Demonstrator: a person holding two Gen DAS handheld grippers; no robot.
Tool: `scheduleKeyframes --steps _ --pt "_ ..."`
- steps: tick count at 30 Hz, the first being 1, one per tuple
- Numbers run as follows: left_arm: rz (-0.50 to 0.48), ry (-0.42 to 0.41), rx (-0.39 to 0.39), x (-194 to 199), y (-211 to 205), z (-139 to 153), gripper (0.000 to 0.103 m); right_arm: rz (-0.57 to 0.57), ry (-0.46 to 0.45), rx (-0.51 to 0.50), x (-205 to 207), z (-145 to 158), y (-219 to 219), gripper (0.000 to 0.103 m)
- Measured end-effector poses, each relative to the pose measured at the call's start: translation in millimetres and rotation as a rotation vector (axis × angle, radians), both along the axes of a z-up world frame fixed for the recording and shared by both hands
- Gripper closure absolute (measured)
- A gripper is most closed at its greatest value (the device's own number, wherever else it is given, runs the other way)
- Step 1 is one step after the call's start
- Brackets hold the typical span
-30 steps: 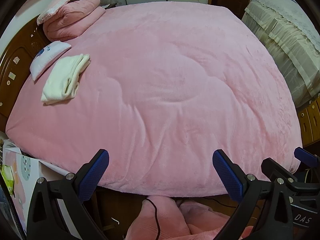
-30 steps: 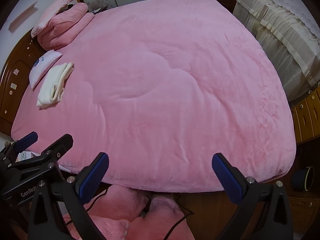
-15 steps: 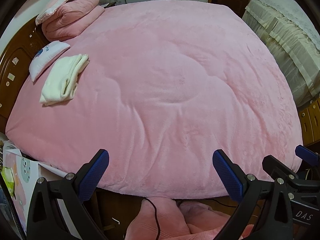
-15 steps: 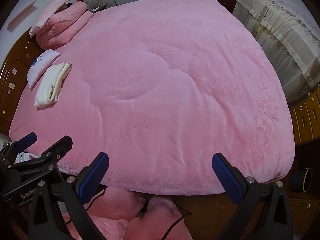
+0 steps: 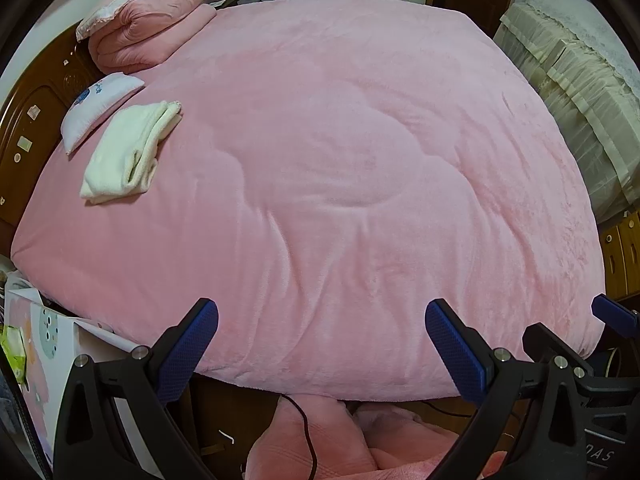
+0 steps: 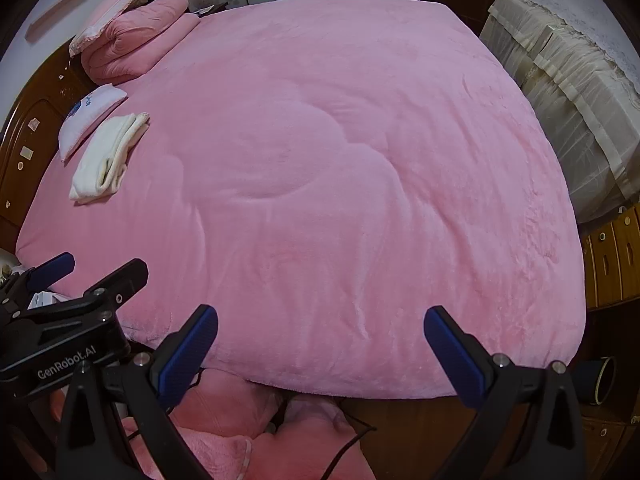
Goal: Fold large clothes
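Note:
A folded cream-white garment (image 5: 128, 152) (image 6: 106, 158) lies at the left side of a bed covered by a pink plush blanket (image 5: 340, 168) (image 6: 340, 160). My left gripper (image 5: 320, 348) is open and empty, hovering above the blanket's near edge. My right gripper (image 6: 320, 352) is also open and empty, over the same near edge, to the right of the left one. Each gripper shows at the side of the other's view. A heap of pink fabric (image 5: 320, 440) (image 6: 248, 432) lies below the bed's near edge, crossed by a black cable.
A rolled pink quilt (image 5: 148, 24) with a pillow on it sits at the far left corner, and a small white pillow (image 5: 96, 104) beside the garment. A wooden headboard (image 5: 28, 120) runs along the left. A cream covered sofa (image 5: 580, 100) stands right, wooden drawers (image 6: 612, 256) beyond.
Both views have shifted slightly; the bed sits a little lower and closer in frame. Both grippers stay open and hold nothing.

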State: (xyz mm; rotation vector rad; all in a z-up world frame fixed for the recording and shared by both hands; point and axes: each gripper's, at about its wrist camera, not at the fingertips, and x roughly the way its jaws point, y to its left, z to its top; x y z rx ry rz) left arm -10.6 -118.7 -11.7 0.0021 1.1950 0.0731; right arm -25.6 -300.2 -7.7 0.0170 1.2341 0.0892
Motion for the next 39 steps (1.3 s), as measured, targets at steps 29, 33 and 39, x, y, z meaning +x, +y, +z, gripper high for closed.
scheduleKeyframes --steps 29,33,39 --pt "0.007 0.005 0.021 1.7 -3.0 0.7 0.001 -0.004 0.03 0.029 4.9 -7.4 -1.3 0.0" --pt "0.009 0.005 0.021 1.8 -3.2 0.6 0.001 -0.003 0.032 0.03 6.1 -7.8 -1.8 0.0" --pt "0.009 0.007 0.022 2.5 -3.2 0.7 0.001 -0.006 0.04 0.033 8.4 -9.8 -2.4 0.0"
